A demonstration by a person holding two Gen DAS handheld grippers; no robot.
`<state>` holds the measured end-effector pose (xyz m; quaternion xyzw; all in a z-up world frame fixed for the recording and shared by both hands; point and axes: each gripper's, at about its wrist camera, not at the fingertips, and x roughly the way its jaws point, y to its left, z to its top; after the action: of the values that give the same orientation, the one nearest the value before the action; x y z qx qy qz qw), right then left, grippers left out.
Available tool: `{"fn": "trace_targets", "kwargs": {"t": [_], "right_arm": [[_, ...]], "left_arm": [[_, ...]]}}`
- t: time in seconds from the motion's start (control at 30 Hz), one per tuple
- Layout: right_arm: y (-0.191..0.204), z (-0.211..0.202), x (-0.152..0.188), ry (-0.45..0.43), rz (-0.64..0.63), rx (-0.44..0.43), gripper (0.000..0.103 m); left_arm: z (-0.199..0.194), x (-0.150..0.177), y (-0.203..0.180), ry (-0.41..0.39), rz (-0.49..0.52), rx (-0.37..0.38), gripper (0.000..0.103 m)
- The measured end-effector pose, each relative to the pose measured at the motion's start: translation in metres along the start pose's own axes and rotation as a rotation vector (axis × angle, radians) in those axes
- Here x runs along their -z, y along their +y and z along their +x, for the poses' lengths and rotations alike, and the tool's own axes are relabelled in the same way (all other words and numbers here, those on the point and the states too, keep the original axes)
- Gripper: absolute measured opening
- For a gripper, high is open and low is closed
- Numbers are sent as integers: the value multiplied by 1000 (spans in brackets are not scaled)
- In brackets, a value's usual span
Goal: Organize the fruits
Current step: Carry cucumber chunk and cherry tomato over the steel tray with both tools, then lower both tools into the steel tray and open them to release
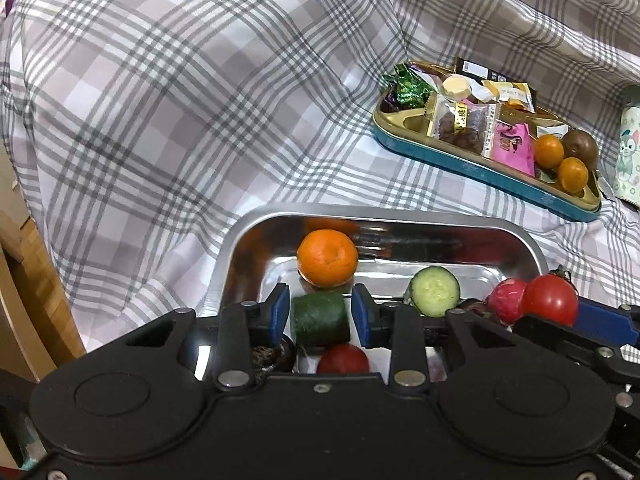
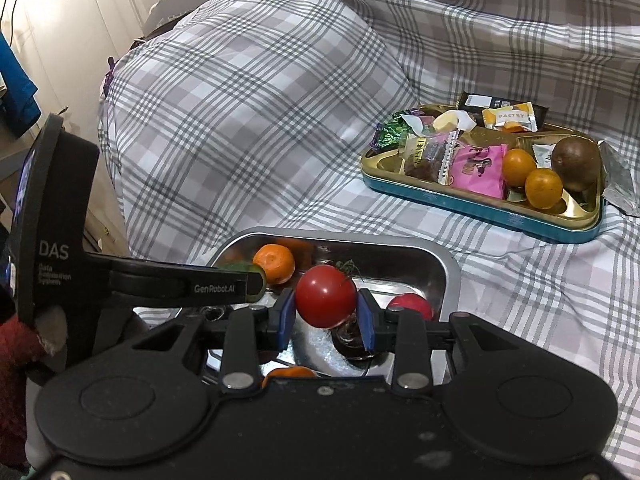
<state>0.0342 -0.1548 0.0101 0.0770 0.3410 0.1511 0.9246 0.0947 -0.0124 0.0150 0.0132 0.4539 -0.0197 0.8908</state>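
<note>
My left gripper is shut on a dark green cucumber chunk over the steel tray. My right gripper is shut on a red tomato above the same tray; the tomato also shows in the left wrist view. In the tray lie a mandarin, a cut cucumber piece, a red radish-like fruit and another red fruit. The gold snack tray holds two small oranges and a kiwi.
The snack tray also holds several wrapped sweets and pastry packets. Everything rests on a grey plaid sheet. A printed tin stands at the far right. Wooden furniture is at the left.
</note>
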Motion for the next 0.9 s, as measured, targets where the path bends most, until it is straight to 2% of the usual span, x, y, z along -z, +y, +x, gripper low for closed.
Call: {"fn": "trace_targets", "kwargs": {"t": [0.9], "right_arm": [[-3, 5, 6, 57, -19, 33, 38]], "left_arm": [[-20, 8, -9, -10, 45, -1, 42]]}}
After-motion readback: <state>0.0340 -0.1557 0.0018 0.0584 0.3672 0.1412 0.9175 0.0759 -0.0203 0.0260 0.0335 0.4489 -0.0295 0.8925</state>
